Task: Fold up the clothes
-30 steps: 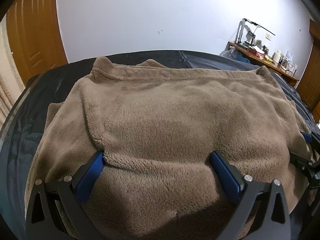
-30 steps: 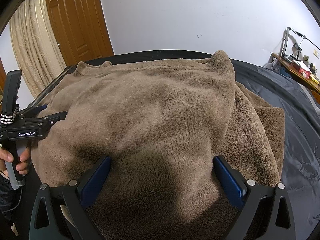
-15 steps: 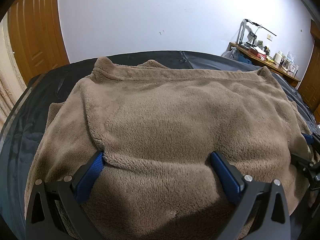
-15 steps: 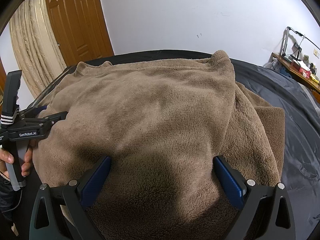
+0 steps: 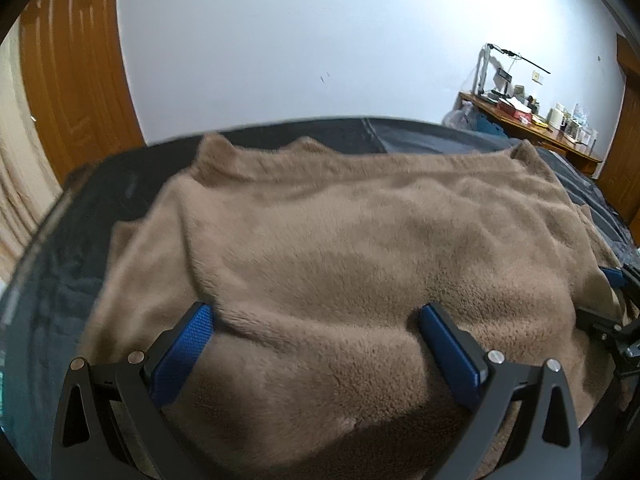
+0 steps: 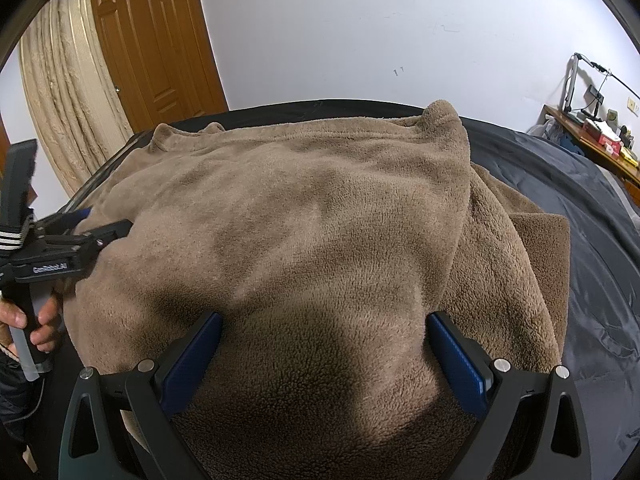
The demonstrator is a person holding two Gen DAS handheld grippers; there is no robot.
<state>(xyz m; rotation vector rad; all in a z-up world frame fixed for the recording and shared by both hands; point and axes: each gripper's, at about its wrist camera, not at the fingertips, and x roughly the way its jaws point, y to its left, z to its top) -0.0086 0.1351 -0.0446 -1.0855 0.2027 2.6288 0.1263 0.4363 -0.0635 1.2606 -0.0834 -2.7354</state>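
A brown fleece garment [image 5: 360,248] lies spread in folded layers on a dark bedsheet [image 5: 72,264]; it also fills the right wrist view [image 6: 312,232]. My left gripper [image 5: 316,320] is open, its blue pads [image 5: 180,352] pressed into the near edge of the fleece on both sides of a bulge. My right gripper [image 6: 324,332] is open the same way at the garment's near right edge, pads [image 6: 456,360] wide apart. The left gripper shows in the right wrist view [image 6: 72,236], held by a hand at the garment's left edge.
The dark sheet [image 6: 592,264] extends to the right of the garment. A wooden door [image 6: 156,40] and beige curtain [image 6: 68,92] stand at the back left. A cluttered wooden desk [image 5: 532,124] stands at the back right against the white wall.
The left wrist view has tilted up and blurred slightly, showing a small motion of the left gripper. The garment and right gripper look unchanged.
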